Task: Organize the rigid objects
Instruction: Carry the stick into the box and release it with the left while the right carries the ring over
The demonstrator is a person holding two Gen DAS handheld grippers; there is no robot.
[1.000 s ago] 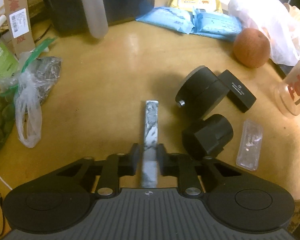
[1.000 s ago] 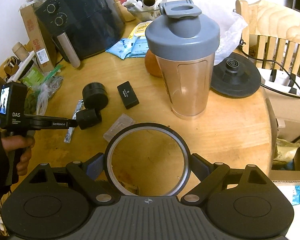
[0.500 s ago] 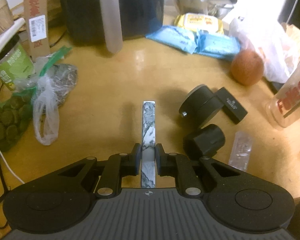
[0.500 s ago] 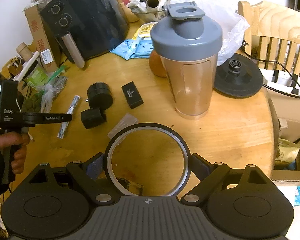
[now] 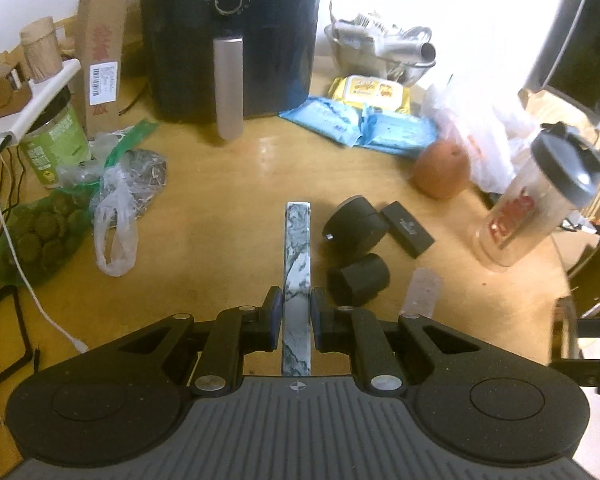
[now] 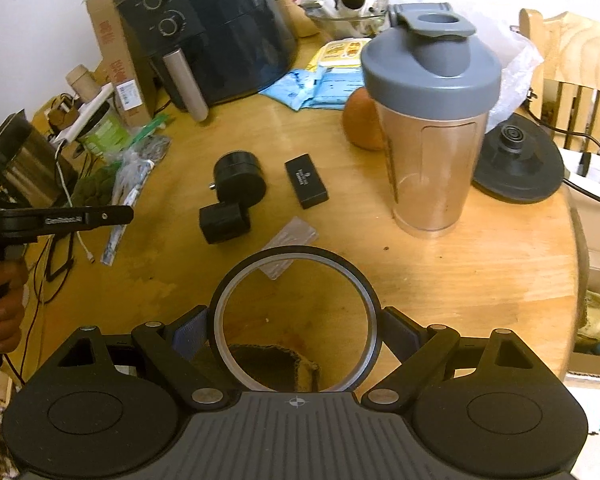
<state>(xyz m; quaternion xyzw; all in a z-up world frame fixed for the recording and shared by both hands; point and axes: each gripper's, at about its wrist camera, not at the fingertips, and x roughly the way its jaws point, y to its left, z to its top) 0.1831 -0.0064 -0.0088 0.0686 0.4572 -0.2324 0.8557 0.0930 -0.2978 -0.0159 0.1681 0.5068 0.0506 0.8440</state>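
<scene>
Left gripper, pressed together on a marbled grey-and-white bar; the bar projects forward between the pads and hangs clear of the bench. Compared with a second ago, the bench objects appear smaller and more of the black air fryer is in frame: the bar has been lifted off the wood and is in transit, so its pick-up is judged complete and only its placement remains.

Right gripper, spread wide yet pinching a dark ring across its outer rim; through the ring the bench edge and something dark below are seen, though what that is cannot be told. This hand has scarcely shifted.

Unsorted rigid items lie together mid-bench: a black cylindrical part, a smaller black block just beside it, a flat black case touching the cylinder's far side, and a clear plastic piece near the gripper. A shaker bottle stands upright to the right, an orange fruit behind it. No destination container is evident.
</scene>
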